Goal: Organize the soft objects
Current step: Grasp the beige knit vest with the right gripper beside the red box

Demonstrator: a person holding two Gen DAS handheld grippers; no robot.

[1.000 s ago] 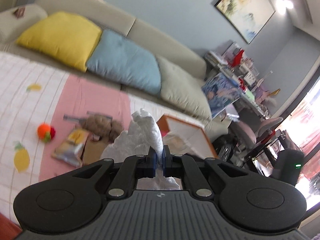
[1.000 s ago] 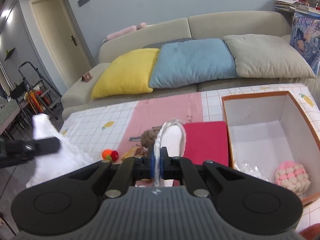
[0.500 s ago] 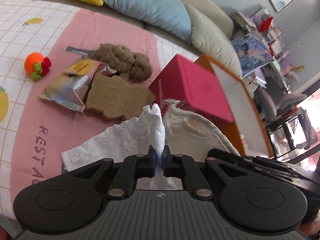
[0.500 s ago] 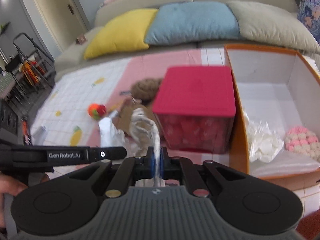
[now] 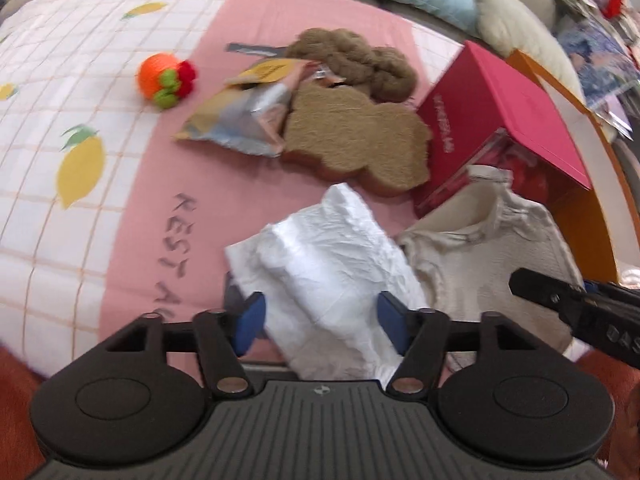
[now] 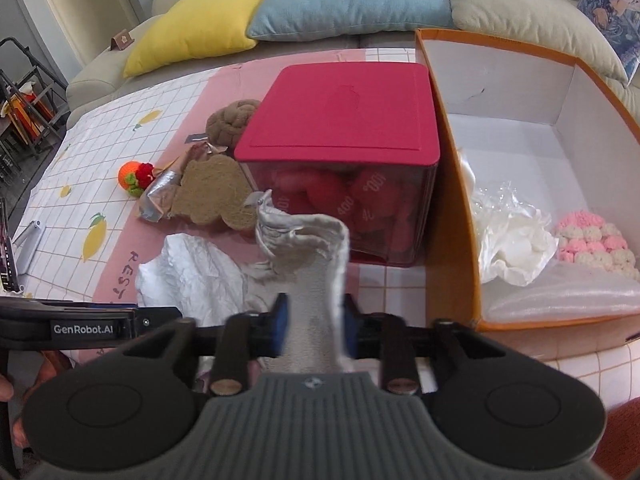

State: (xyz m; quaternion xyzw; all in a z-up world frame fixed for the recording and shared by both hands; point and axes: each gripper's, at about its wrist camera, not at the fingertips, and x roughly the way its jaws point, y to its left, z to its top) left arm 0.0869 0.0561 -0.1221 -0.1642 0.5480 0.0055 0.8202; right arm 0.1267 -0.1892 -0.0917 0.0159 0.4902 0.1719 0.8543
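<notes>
Currently the left gripper [image 5: 320, 318] points steeply down at the tablecloth [image 5: 120, 200], and its jaws have just been opening: the 2 blue pads [image 5: 250, 320] stand wide apart with the crumpled white tissue [image 5: 332, 264] lying loose between them, touched by neither pad. The right gripper [image 6: 313, 322] has also just been opening; its jaws stand partly spread around a strip of the cream knitted cloth [image 6: 316, 276], which rises between the pads [image 6: 280, 316] and curls over ahead of them; whether the pads press on it cannot be told. Just ahead of the right gripper stands the clear box with a red lid [image 6: 344, 120]. To its right sits the orange-walled box [image 6: 452, 208], holding a pink and cream knitted piece [image 6: 592, 240] and white wrapping [image 6: 512, 240]. Ahead-left of both grippers lie a brown loofah pad [image 5: 352, 140], a foil packet [image 5: 240, 120], brown yarn [image 5: 360, 60] and an orange crochet ball [image 5: 160, 76].
</notes>
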